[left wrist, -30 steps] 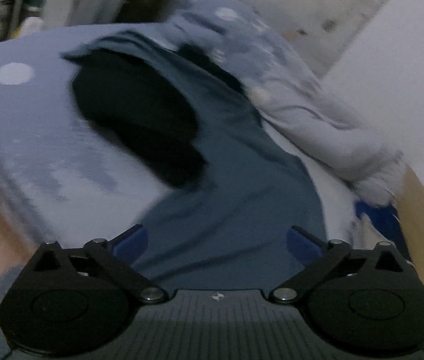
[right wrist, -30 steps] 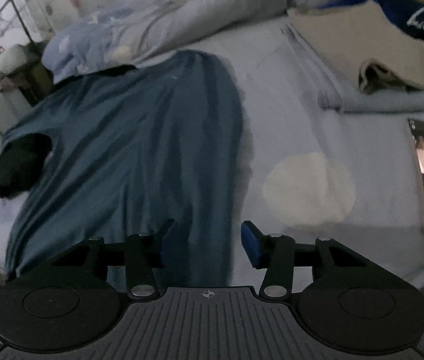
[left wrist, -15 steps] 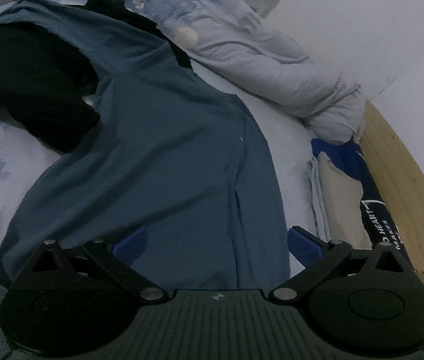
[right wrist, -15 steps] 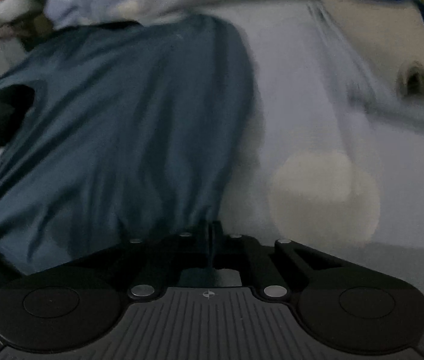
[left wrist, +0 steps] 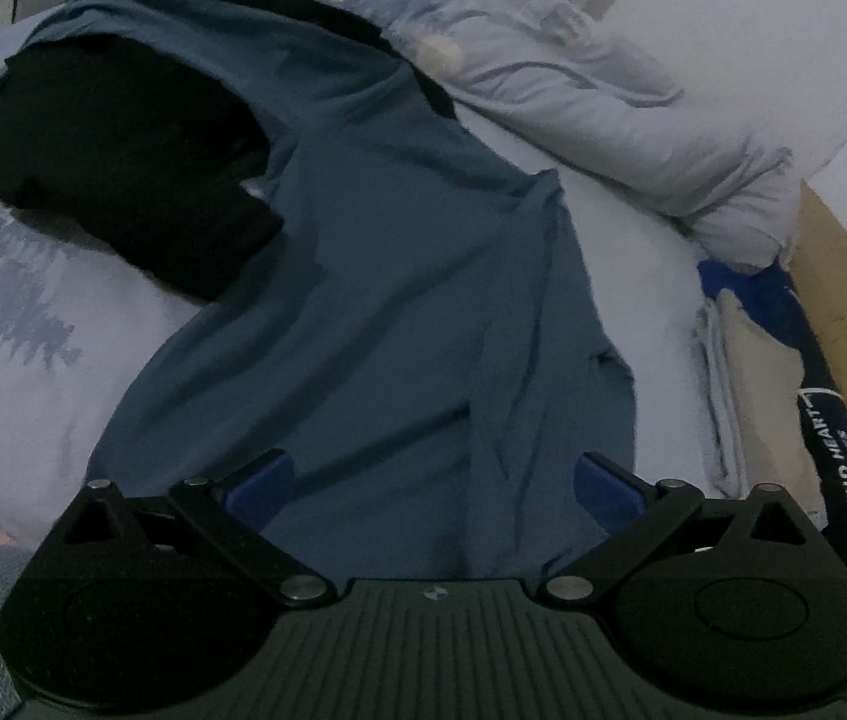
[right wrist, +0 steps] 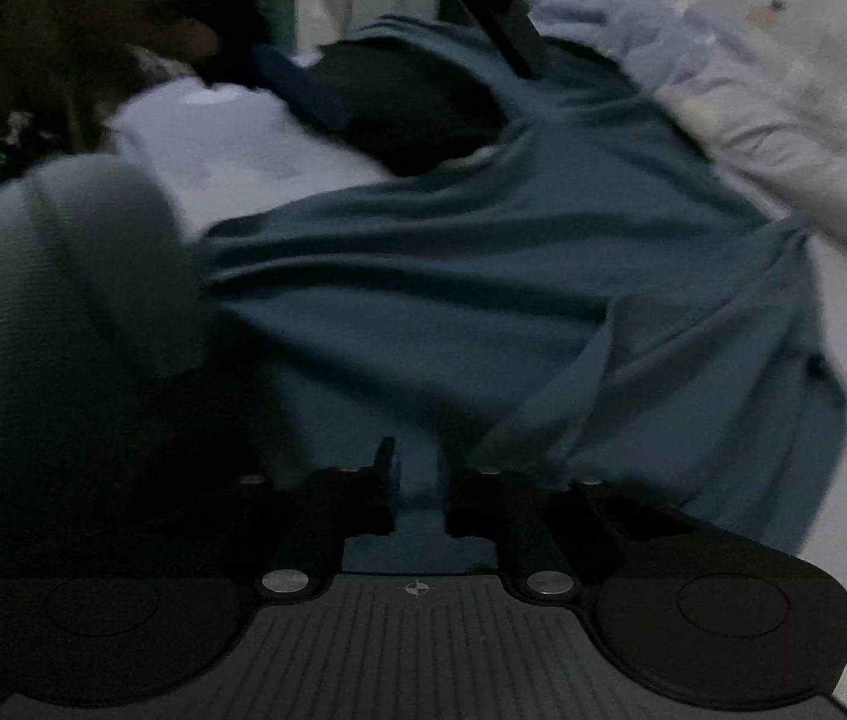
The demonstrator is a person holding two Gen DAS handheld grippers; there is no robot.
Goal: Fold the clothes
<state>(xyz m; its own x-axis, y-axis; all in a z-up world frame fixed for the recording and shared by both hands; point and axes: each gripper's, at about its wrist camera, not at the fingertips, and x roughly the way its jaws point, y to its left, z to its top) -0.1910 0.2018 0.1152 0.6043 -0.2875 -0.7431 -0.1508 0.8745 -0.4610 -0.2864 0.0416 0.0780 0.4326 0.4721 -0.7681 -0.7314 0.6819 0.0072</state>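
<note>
Since a second ago the right tongs (right wrist: 417,480) have closed on the blue shirt's (left wrist: 399,312) hem, bunching it; left tongs (left wrist: 432,480) hover spread wide, empty, over the bed (left wrist: 633,252).

Right claw (right wrist: 417,480) pinches blue shirt (right wrist: 513,264) hem

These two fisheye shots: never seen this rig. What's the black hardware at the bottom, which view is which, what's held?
No robot arm here: a person carries a two-finger gripper in each hand, with a camera on each looking along the fingers. The black hardware is the gripper itself. In the left wrist view, the left gripper hovers with jaws wide open over a blue shirt spread on a bed, partly over a black garment. In the right wrist view, the right gripper has its jaws closed on that shirt's edge.
</note>
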